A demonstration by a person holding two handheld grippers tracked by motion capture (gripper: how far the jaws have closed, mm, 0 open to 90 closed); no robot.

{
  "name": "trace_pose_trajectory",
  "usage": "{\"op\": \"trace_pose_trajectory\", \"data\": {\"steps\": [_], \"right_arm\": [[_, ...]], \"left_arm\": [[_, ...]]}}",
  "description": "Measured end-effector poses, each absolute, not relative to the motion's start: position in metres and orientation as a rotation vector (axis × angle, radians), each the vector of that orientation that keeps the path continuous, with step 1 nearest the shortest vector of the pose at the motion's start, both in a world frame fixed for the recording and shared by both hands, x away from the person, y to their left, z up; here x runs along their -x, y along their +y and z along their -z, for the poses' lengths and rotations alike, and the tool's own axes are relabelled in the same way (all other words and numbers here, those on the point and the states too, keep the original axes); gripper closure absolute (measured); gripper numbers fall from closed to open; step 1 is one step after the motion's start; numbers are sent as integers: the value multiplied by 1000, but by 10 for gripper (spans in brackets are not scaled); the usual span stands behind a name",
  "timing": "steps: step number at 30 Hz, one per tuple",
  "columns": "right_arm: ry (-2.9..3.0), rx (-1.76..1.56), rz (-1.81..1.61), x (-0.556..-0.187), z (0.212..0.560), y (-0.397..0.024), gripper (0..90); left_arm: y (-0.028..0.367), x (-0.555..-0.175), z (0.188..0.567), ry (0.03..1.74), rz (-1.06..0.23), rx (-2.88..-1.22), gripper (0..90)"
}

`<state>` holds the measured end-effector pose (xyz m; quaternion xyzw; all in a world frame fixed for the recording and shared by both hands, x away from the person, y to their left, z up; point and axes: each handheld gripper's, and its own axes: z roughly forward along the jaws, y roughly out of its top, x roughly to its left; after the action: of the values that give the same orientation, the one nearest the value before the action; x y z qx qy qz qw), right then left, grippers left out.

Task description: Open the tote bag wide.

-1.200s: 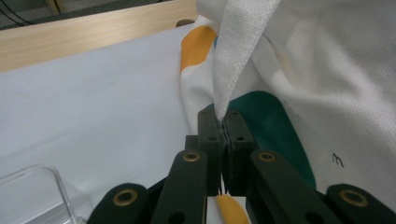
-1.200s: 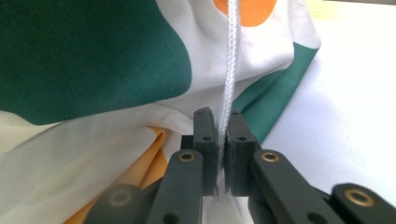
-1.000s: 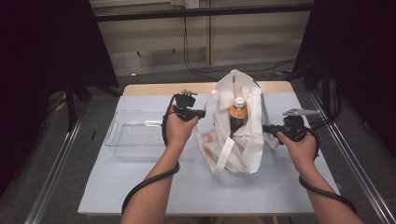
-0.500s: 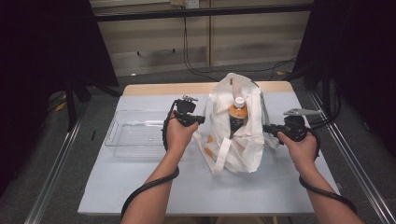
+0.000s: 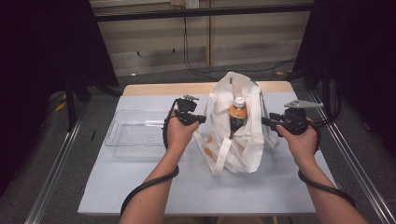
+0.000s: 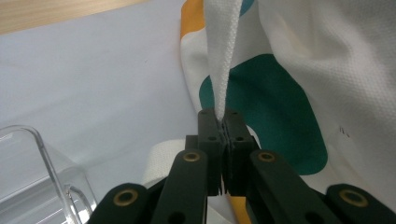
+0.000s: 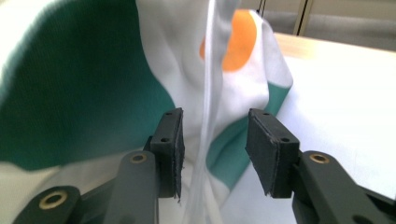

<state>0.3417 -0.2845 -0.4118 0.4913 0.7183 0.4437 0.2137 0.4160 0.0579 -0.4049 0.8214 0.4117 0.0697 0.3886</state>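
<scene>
I see a woven matt cloth bag (image 5: 236,135), clear glossy plastic tray (image 5: 133,135), matt black gripper pads (image 7: 170,149).

I can read no words, brands or numbers anywhere; the bottle (image 5: 237,113) in my bag (image 5: 243,140) has a label, but it is too small to read.

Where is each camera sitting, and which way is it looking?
High view: above the person's side, looking forward and down at the table; both forearms show.
Left gripper view: on the left gripper, looking along jaws shut on a strap.
Right gripper view: on the right gripper, looking along open jaws either side of a strap edge.
All three share the white bag.
</scene>
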Motion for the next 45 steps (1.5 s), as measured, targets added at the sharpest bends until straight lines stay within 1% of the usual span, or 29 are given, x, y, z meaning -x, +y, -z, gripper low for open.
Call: {"op": "trace_pose_trajectory", "data": {"steps": [2, 3, 4, 8, 9, 10, 11, 16, 19, 37, 45], "right_arm": [[1992, -1367, -1235, -343, 410, -283, 578], [1986, -1363, -1244, -346, 406, -282, 615], [1986, -1363, -1244, -346, 406, -282, 615], [1972, -1373, -1271, -350, 402, -281, 809], [1969, -1381, -1290, -350, 402, -281, 850], [1974, -1386, -1293, -350, 403, -281, 871], [1977, -1389, -1287, -350, 404, -282, 877], [1975, -1405, -1286, -347, 413, -285, 881], [1975, -1409, -1282, -345, 417, -287, 881], [2013, -1452, -1223, -346, 442, -295, 882], [2003, -1428, -1241, -346, 437, -291, 882]], "left_arm": [[58, -416, 405, 1048, -174, -2089, 881], [56, -416, 405, 1064, -169, -2064, 881], [57, -416, 405, 1054, -173, -2081, 881], [59, -416, 406, 1050, -166, -2079, 881], [59, -416, 406, 1051, -166, -2078, 881], [59, -416, 406, 1050, -170, -2078, 881], [58, -415, 406, 1062, -168, -2056, 881], [60, -416, 405, 1065, -171, -2052, 882], [64, -417, 404, 1050, -172, -2086, 881], [73, -420, 405, 1079, -170, -2056, 881], [67, -421, 402, 1067, -157, -2044, 864]]}}
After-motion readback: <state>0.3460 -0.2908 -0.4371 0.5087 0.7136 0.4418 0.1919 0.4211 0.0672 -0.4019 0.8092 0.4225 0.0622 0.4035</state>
